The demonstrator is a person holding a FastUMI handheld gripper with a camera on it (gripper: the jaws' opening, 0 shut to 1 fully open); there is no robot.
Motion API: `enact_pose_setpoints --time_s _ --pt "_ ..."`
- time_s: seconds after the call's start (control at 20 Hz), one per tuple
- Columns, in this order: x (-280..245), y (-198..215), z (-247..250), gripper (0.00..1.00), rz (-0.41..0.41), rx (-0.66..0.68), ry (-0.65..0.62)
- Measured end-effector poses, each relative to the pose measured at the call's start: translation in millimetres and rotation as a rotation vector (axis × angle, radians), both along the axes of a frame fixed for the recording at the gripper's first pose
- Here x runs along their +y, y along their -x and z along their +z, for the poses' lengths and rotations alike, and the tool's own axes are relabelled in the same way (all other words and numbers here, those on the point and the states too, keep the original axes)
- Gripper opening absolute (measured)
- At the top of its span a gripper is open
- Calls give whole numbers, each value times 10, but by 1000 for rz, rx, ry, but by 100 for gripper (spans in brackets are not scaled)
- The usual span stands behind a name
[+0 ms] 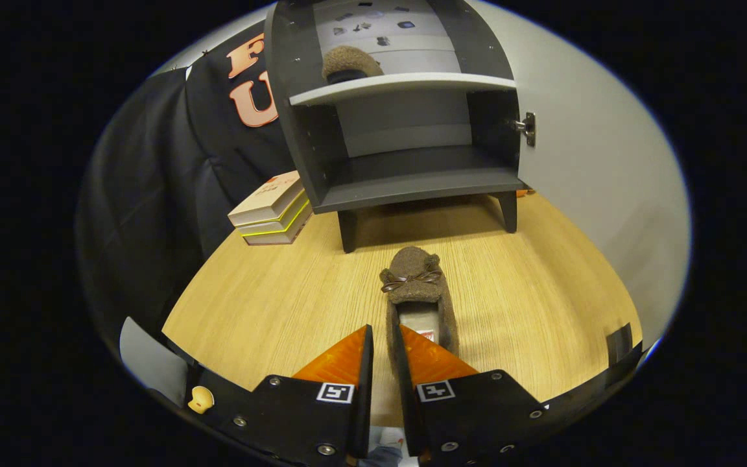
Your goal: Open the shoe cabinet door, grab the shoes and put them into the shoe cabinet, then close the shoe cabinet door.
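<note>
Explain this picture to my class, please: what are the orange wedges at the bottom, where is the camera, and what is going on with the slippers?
The camera rides on a hand-held gripper and looks forward along its two fingers, the orange wedges. A person carries this tool; there is no robot arm. The fingers are closed on the heel wall of a brown slipper with a bow, which lies on the wooden table just ahead. Beyond it stands a small grey shoe cabinet with its door swung open to the right. A second slipper already sits on the upper shelf. A stack of books lies to the cabinet's left.
</note>
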State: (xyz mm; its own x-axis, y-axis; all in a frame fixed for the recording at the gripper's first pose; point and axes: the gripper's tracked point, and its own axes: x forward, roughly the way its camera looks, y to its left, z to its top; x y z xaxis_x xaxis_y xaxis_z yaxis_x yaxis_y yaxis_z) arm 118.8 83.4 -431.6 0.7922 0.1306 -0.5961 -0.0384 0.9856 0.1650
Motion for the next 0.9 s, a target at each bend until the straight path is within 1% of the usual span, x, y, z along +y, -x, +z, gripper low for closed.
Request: enact_pose_setpoints --time_s 0.1,0.3,0.4,0.5,0.65,0.75,0.9 --pt "-25 -96 -204 21 3 39 7" --pt "87 -290 -487 22 2 83 -45" --pt "119 -400 -597 22 2 92 -27" --pt "133 -547 -664 22 -16 94 -18" --pt "102 -688 -733 17 -50 96 -32" --pt "96 -689 -705 13 -72 102 -86" --pt "57 -643 -620 8 -53 108 -98"
